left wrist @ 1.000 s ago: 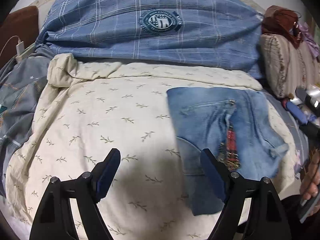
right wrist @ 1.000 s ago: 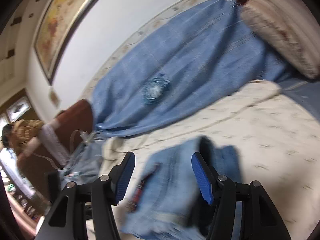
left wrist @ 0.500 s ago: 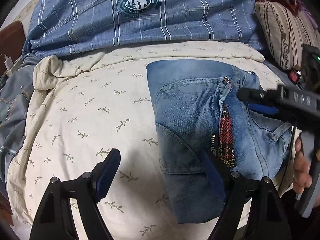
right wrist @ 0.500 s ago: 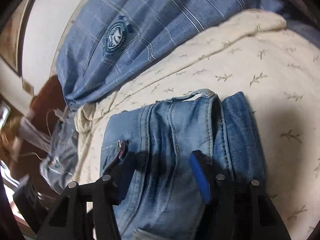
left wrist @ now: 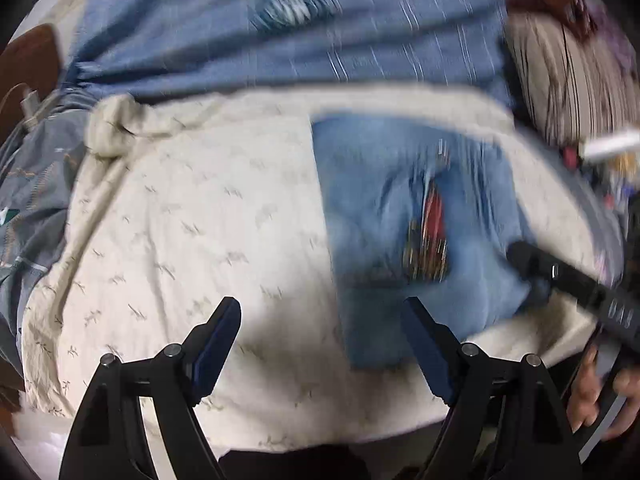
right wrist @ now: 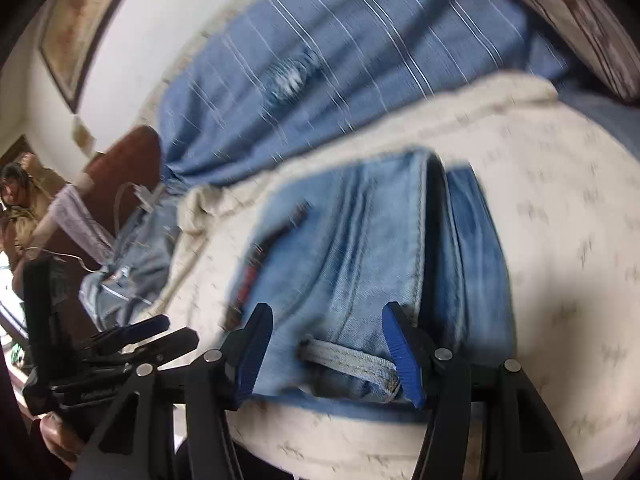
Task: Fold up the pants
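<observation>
— What are the pants made of?
— Thick blue jean cloth, a bit rough.
— And the bed cover?
— Soft, matt cream cloth. The right tool is black plastic with ridged blue pads.

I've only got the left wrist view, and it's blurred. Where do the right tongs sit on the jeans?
Observer: The right tongs straddle the near edge of the jeans, with a belt loop between the pads.
Operator: Is the denim pinched?
Observer: No squeeze shows. The tongs are open and the loop lies loose between them.
Operator: Anything beside the loop?
Observer: A dark slot runs up between two denim layers, just past the right-hand pad.
</observation>
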`<state>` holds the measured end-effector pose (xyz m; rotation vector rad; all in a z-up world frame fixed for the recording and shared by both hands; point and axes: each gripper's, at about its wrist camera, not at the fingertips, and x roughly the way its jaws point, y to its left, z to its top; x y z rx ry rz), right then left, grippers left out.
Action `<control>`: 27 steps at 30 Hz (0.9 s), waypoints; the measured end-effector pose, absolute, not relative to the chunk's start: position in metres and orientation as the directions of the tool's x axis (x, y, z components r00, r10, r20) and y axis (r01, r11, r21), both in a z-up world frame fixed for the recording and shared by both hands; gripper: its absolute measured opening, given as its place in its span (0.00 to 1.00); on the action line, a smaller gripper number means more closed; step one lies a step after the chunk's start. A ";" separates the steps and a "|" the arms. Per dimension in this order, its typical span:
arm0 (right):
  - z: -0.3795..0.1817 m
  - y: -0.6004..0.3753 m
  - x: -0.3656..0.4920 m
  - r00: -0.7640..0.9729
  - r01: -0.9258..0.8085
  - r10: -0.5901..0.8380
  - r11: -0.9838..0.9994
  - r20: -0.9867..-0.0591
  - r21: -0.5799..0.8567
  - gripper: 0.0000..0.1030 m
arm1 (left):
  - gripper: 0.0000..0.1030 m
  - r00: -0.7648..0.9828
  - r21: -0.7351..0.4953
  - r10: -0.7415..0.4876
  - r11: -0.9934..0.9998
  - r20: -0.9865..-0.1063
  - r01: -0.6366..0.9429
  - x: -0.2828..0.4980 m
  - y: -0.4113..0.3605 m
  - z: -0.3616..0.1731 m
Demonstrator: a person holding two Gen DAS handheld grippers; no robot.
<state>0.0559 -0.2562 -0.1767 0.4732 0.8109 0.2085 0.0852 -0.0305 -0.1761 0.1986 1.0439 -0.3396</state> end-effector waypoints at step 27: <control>-0.036 -0.185 0.037 0.756 -0.058 0.265 0.938 -0.599 0.342 0.59 | 0.80 0.741 0.042 -0.195 0.957 -0.643 0.288 0.021 0.073 -0.013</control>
